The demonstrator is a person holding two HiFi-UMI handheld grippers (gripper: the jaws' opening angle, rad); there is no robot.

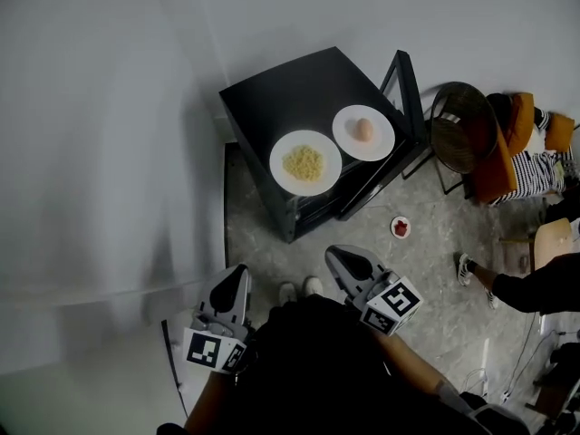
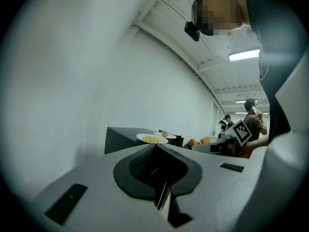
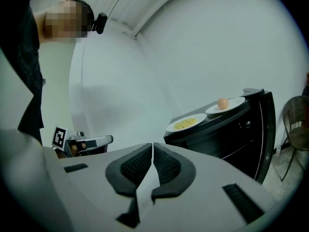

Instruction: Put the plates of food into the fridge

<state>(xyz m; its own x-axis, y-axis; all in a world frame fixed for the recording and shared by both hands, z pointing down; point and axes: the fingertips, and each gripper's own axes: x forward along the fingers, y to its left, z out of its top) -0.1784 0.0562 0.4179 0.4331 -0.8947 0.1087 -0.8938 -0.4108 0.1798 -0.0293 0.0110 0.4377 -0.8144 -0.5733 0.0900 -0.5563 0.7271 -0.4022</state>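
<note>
The left hand-held gripper (image 1: 241,270) is clenched. In its own view the two dark pads meet at the tip (image 2: 155,147) with nothing between them. The right hand-held gripper (image 1: 330,251) is clenched too, its ribbed pads closed on each other and empty (image 3: 152,145). Both are held low and close to the person's body, side by side and apart. They point towards the fridge (image 1: 290,89) and touch nothing. The right one's marker cube (image 1: 393,304) faces up in the head view.

Just past the tips, the person's pale shoes (image 1: 300,288) stand on the grey stone floor (image 1: 435,252). Ahead of them is the low black fridge, set against the pale wall (image 1: 109,107) with its door shut.

Both plates sit on top of the fridge, well clear of either gripper. The near plate (image 1: 279,163) is white and carries a heap of yellow food. It lies at the front edge, close to the corner. The far plate (image 1: 385,140) is just beside it, towards the right edge, and holds one round tan piece. The right gripper view shows them in the same order, the near plate (image 3: 200,117) lower and the far plate (image 3: 236,104) behind it.

A small saucer (image 1: 401,227) with something red on it lies on the floor to the right of the fridge. Beyond it stands a round-seated chair (image 1: 462,127), and a person in a striped top (image 1: 535,169) sits at the right edge.
</note>
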